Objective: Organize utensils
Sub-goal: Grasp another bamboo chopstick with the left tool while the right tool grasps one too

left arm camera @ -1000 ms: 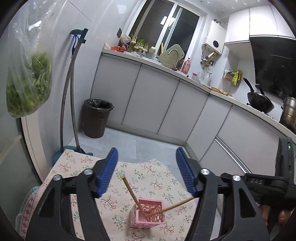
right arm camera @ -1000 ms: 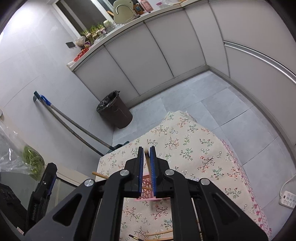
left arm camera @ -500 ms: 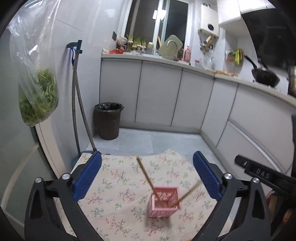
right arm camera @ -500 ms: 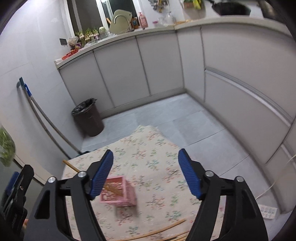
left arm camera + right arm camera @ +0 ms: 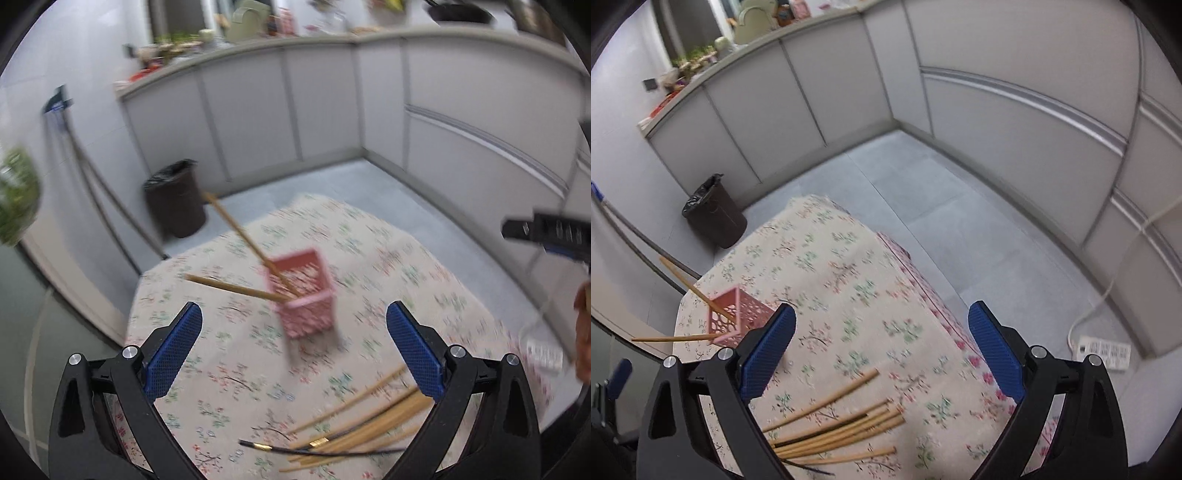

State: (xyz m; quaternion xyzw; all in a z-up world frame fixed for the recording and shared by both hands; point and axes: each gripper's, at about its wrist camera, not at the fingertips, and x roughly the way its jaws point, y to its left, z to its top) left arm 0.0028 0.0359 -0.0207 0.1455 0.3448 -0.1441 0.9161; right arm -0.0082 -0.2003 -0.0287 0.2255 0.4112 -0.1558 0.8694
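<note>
A pink lattice basket (image 5: 304, 295) stands on the floral tablecloth (image 5: 388, 258) with two wooden chopsticks (image 5: 240, 229) leaning out of it. It also shows in the right wrist view (image 5: 735, 317). A loose pile of chopsticks (image 5: 362, 428) lies near the table's front, with one black chopstick among them; the pile shows in the right wrist view too (image 5: 842, 428). My left gripper (image 5: 295, 350) is open and empty above the table, behind the basket. My right gripper (image 5: 881, 354) is open and empty above the pile.
A dark trash bin (image 5: 177, 195) stands on the grey floor beyond the table, with a mop (image 5: 92, 166) against the wall. Grey cabinets run along the back and right. A power strip (image 5: 1104, 350) lies on the floor at the right.
The right gripper opened, letting go of a chopstick that now leans in the basket. Both grippers tilted down and pulled back, bringing the loose pile into view.
</note>
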